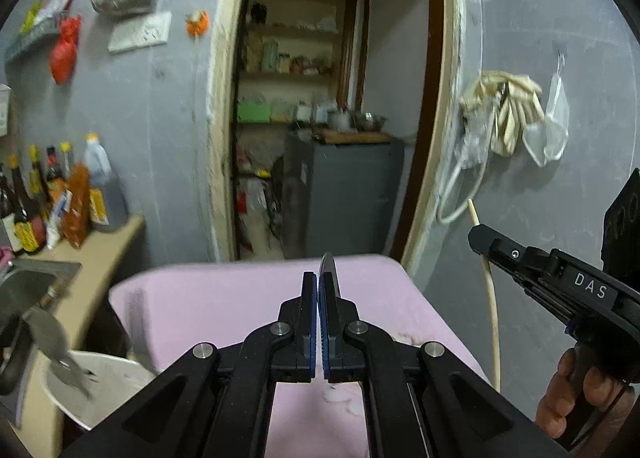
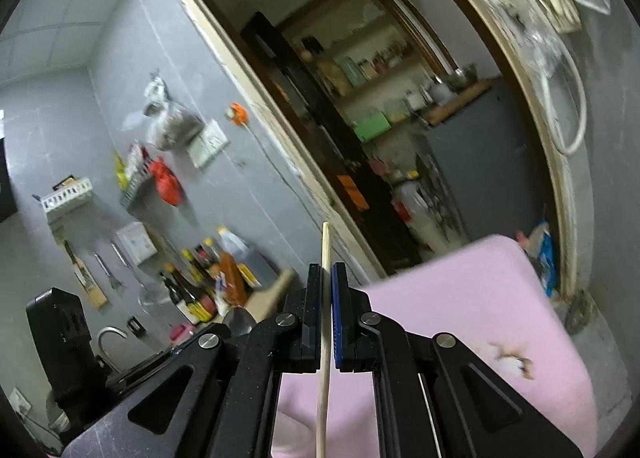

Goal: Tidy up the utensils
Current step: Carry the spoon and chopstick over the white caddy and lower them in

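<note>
My left gripper (image 1: pixel 319 282) is shut on a thin dark metal utensil (image 1: pixel 329 263) whose tip sticks up past the fingers; what kind it is I cannot tell. It hangs above a pink cloth-covered surface (image 1: pixel 224 298). My right gripper (image 2: pixel 327 278) is shut on a pale wooden chopstick (image 2: pixel 325 322), which runs upright through the pads. The right gripper also shows in the left wrist view (image 1: pixel 486 238) at the right, with the chopstick (image 1: pixel 493 298) hanging below it. The pink surface (image 2: pixel 460 310) lies under the right gripper too.
A counter (image 1: pixel 100 254) at the left holds sauce bottles (image 1: pixel 60 194) and a sink (image 1: pixel 24 290). A white bowl (image 1: pixel 96 382) with a metal ladle (image 1: pixel 52 342) sits low left. An open doorway (image 1: pixel 320 106) leads to pantry shelves. Bags hang on the grey wall (image 1: pixel 512 118).
</note>
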